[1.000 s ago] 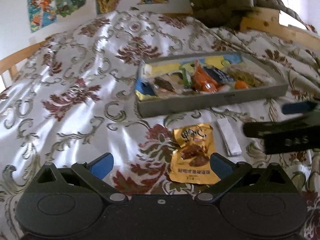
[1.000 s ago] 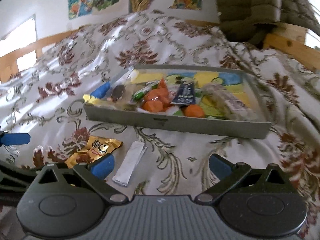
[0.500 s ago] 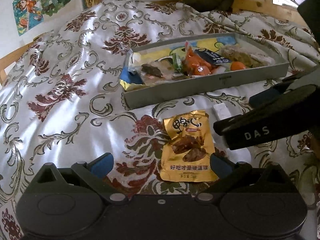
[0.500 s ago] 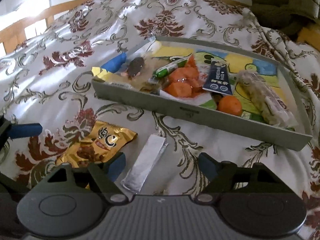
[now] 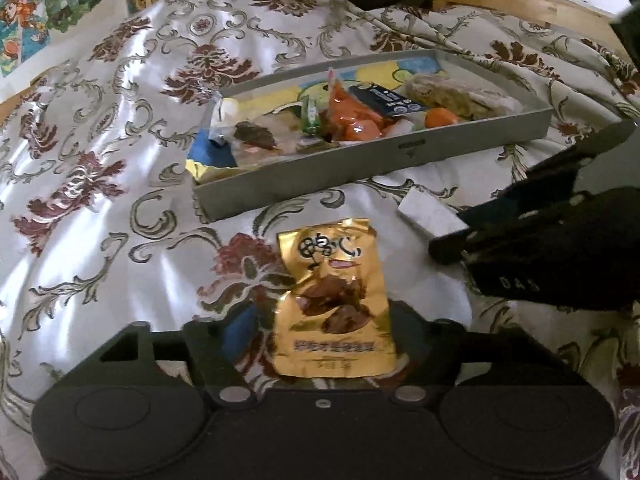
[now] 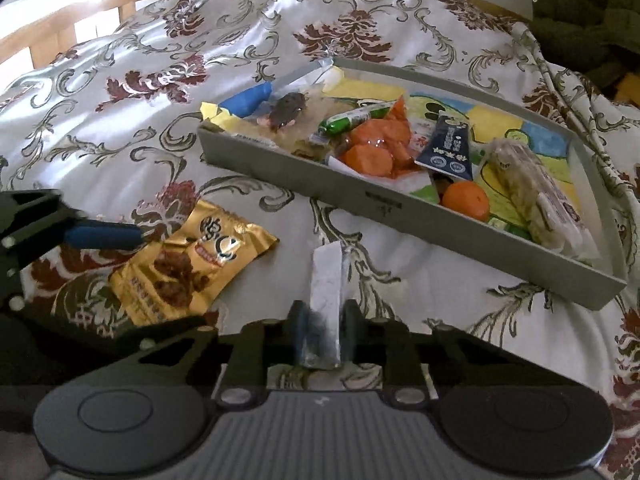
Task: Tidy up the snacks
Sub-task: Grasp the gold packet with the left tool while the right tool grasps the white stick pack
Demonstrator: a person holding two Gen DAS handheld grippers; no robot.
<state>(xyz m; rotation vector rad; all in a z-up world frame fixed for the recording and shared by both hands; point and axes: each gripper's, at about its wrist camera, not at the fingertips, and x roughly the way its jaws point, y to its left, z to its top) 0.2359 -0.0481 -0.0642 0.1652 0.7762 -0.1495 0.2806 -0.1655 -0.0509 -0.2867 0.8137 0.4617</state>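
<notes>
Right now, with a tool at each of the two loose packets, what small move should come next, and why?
Probably finish closing. The right tool is closing with the silver packet between its pads; the left tool is closing around the gold packet. Both packets lie on the bedspread, outside the grey tray holding the other snacks. Lift only once they are gripped.

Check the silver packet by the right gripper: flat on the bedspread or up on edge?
On edge. The silver packet stands narrow side up between the closing right gripper pads, while the gold snack pouch lies flat.
</notes>
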